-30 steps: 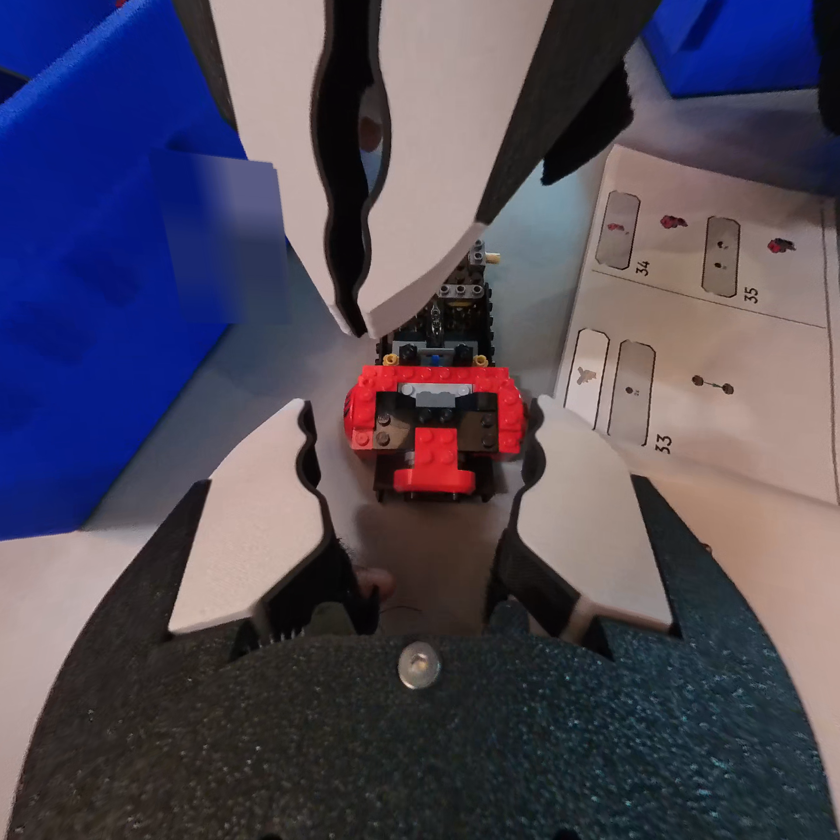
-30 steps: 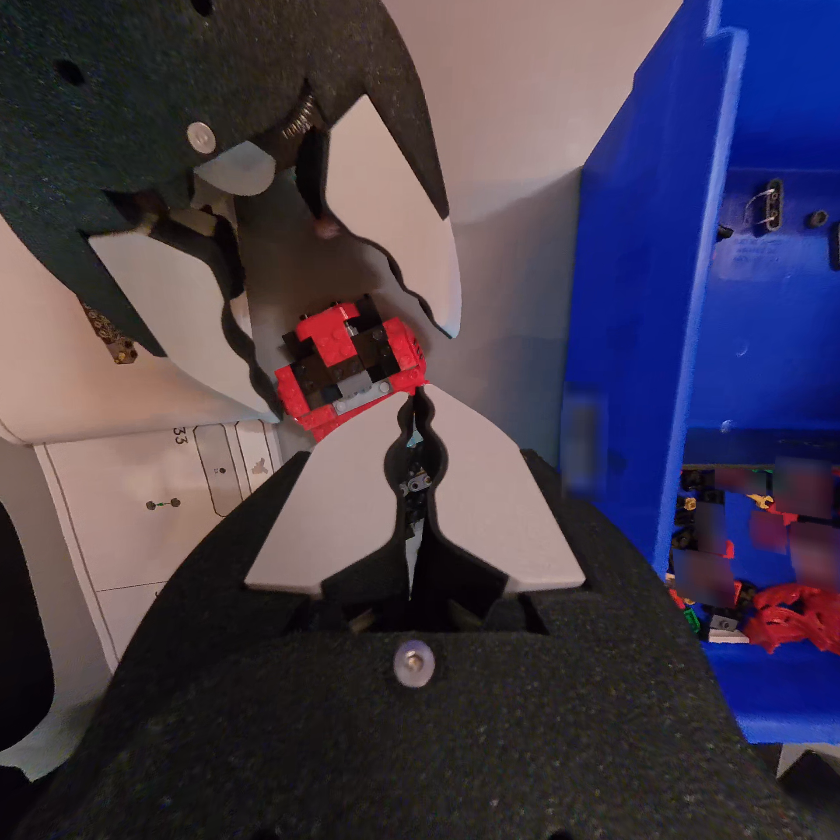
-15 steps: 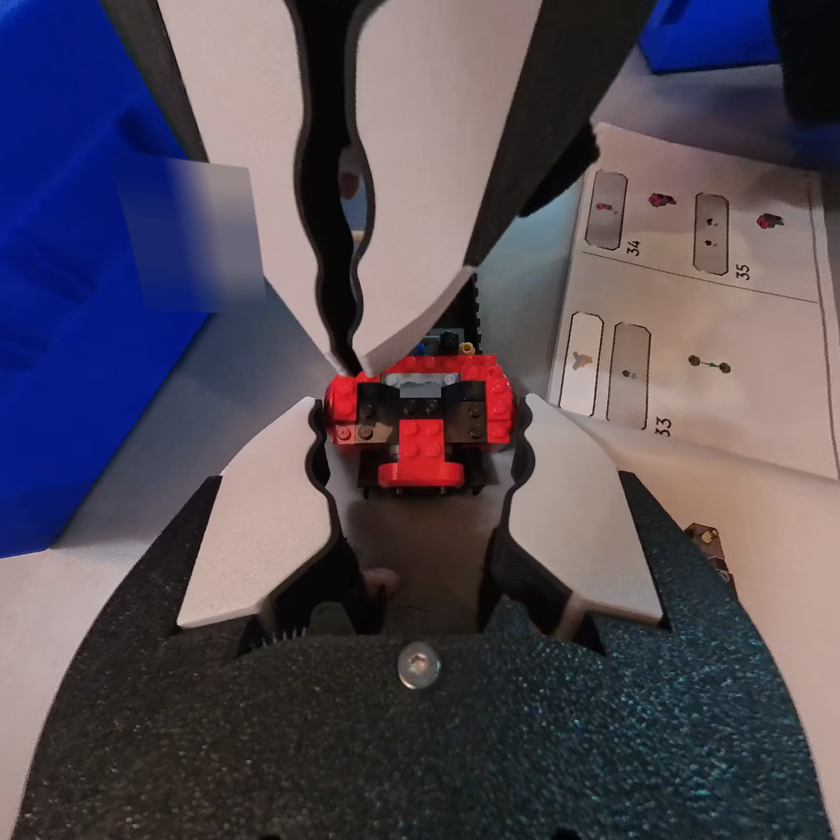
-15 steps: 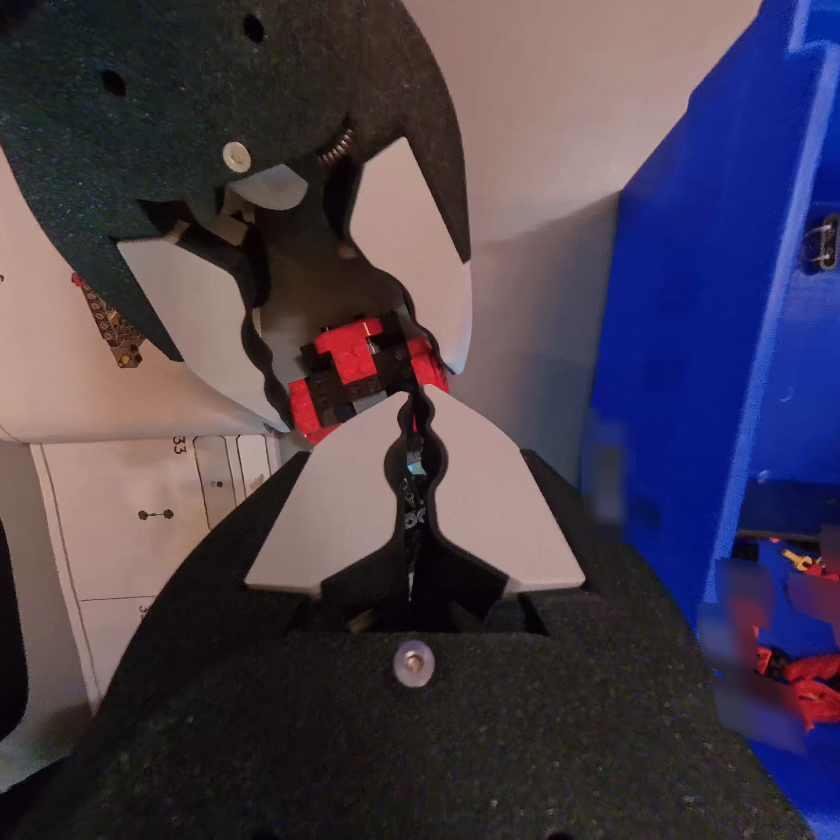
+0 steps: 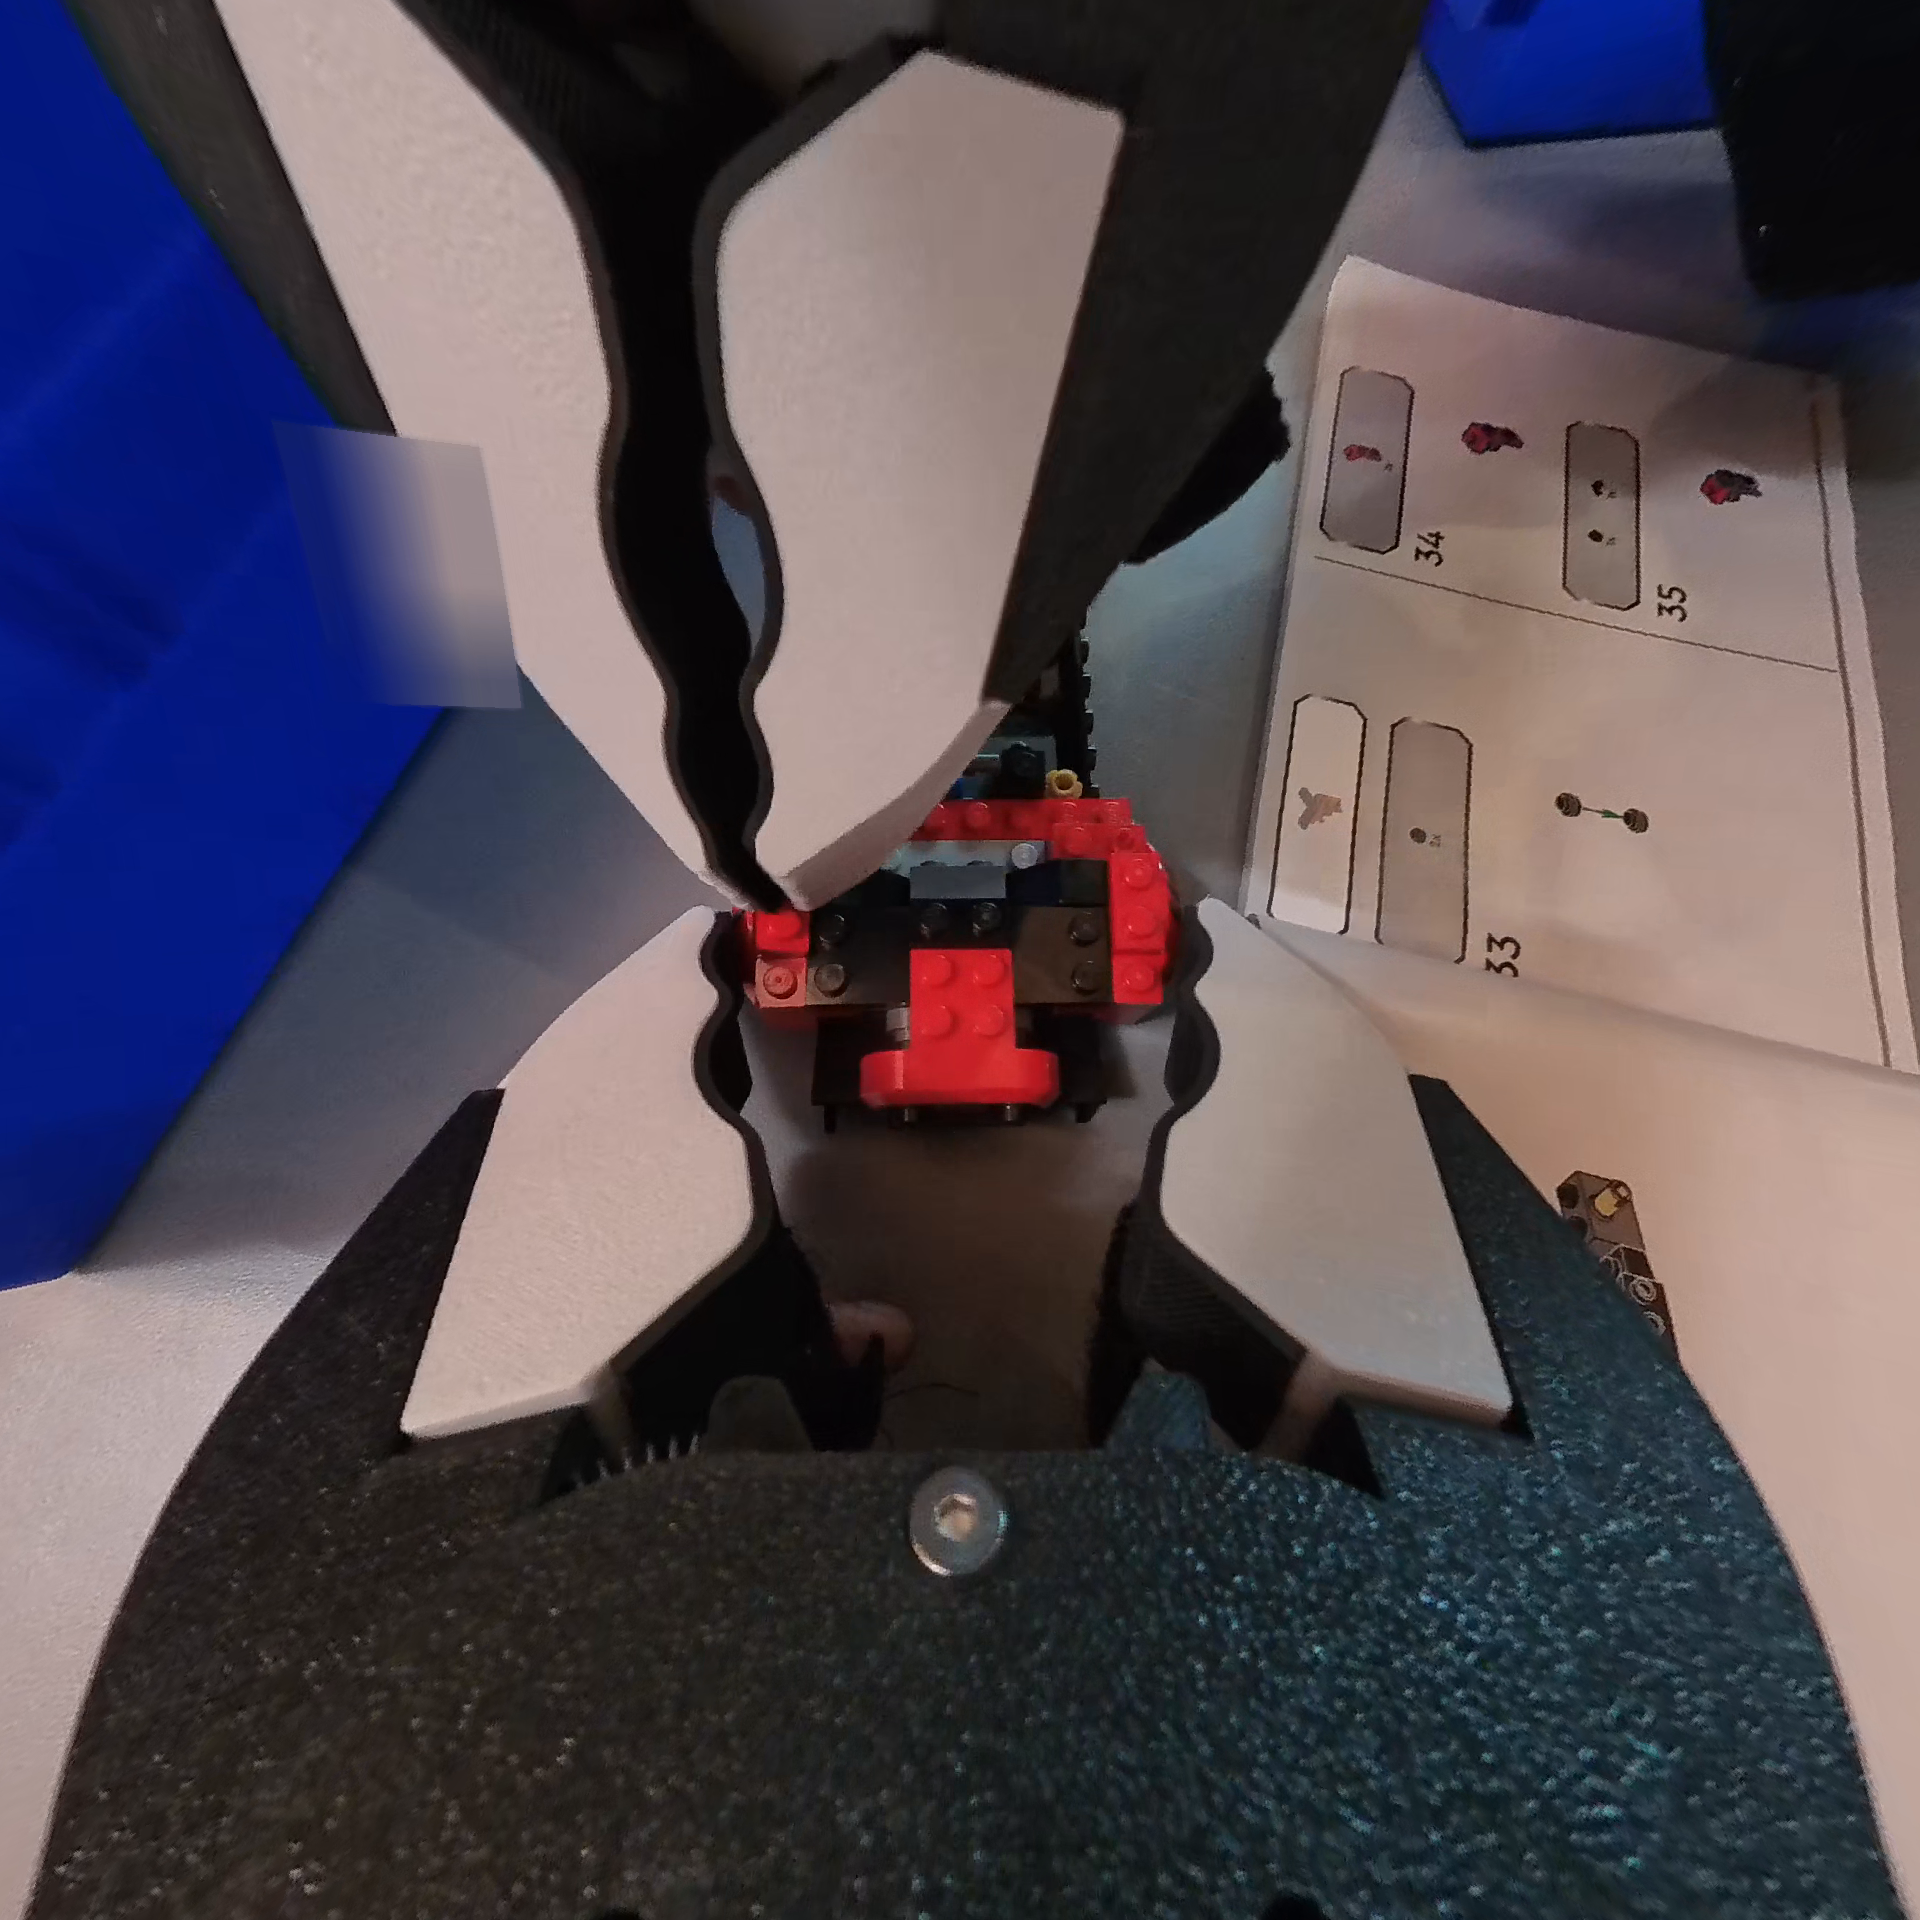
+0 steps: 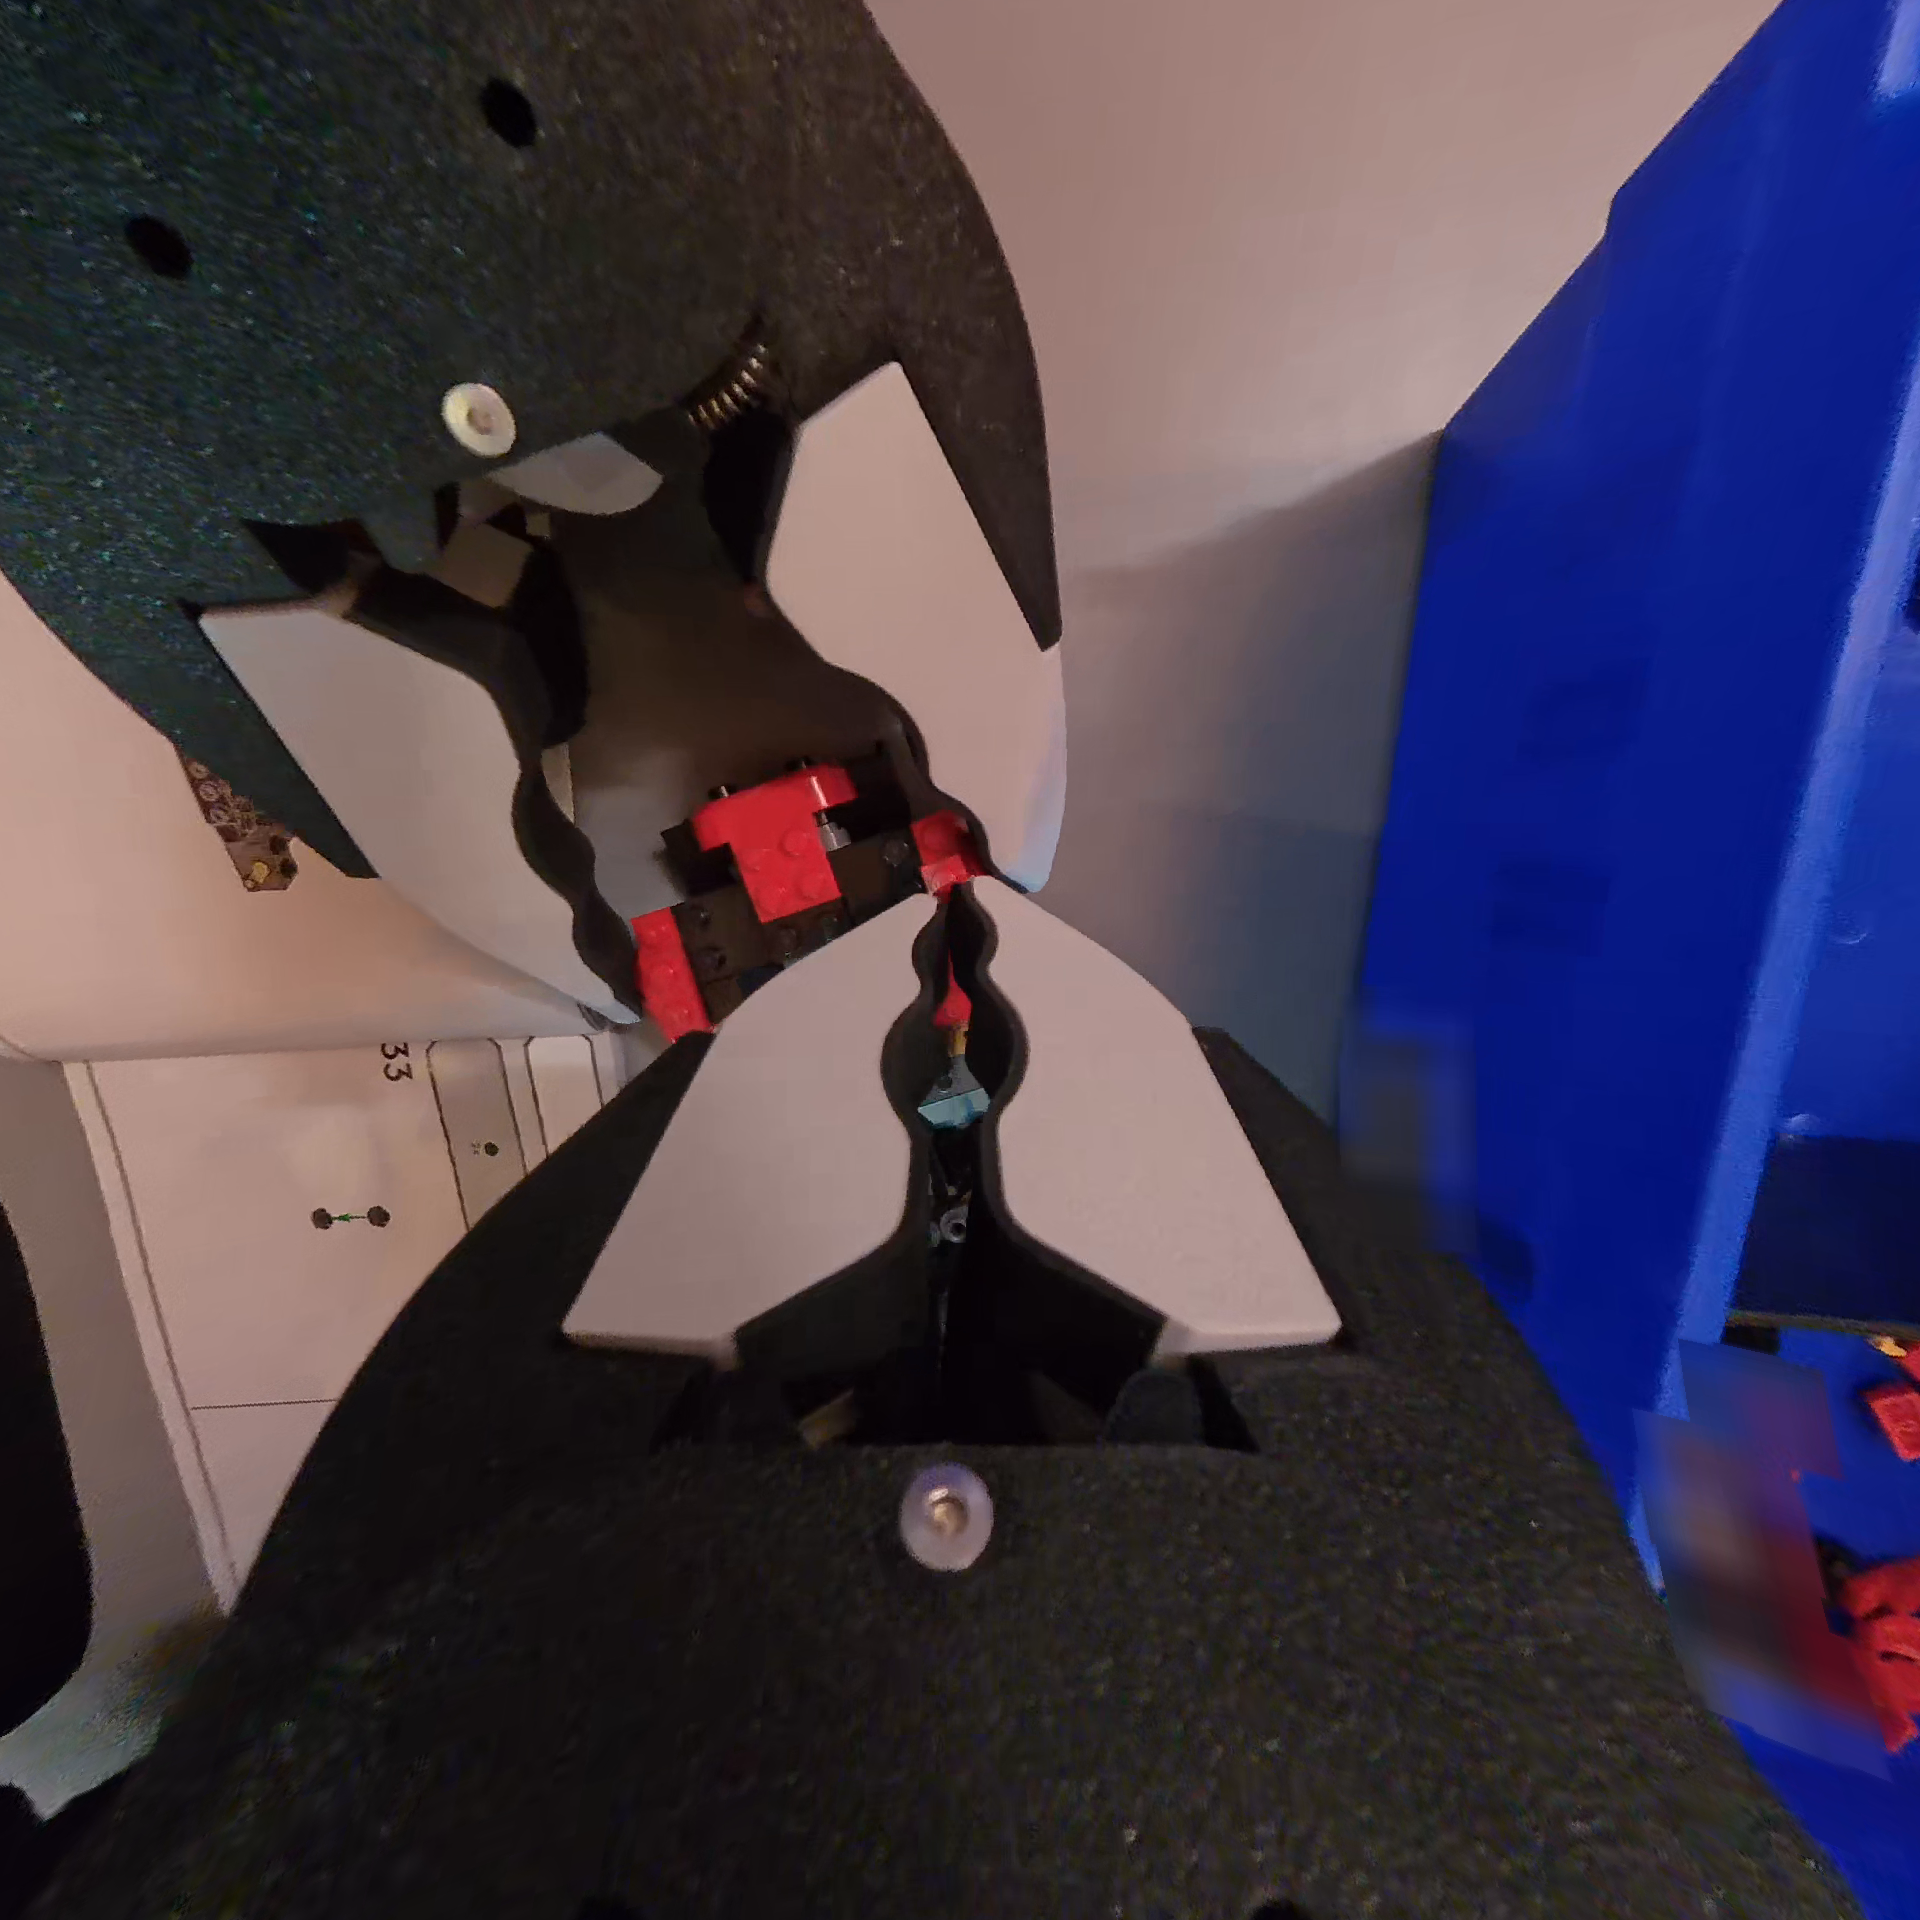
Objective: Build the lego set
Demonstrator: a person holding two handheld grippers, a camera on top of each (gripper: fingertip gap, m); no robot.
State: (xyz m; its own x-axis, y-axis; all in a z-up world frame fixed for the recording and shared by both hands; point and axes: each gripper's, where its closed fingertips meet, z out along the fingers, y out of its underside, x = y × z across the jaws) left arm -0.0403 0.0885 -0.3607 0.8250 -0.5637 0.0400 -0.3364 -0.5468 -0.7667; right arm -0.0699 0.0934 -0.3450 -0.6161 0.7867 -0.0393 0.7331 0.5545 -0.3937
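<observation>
A red and black lego model (image 5: 966,987) stands on the pale table between the fingers of my left gripper (image 5: 956,925). Both fingers touch its red sides, so the left gripper is shut on it. My right gripper (image 5: 753,894) comes down from above, shut, with its tips on a small red brick (image 5: 779,925) at the model's left corner. In the right wrist view my right gripper (image 6: 948,902) meets the model (image 6: 779,852) at that red corner brick (image 6: 940,847). The left gripper (image 6: 821,935) frames the model from behind. The model's rear is hidden.
An open instruction sheet (image 5: 1558,675) lies right of the model; it also shows in the right wrist view (image 6: 312,1195). A blue bin (image 5: 156,727) stands close on the left; its inside (image 6: 1662,727) holds loose red pieces (image 6: 1891,1621). A small dark piece (image 5: 1605,1216) lies on the paper. My left and right fingertips are right by each other.
My left gripper moved forward until its fingers closed around the model's sides. My right gripper, still shut, came down from the model's rear onto its left front corner.
</observation>
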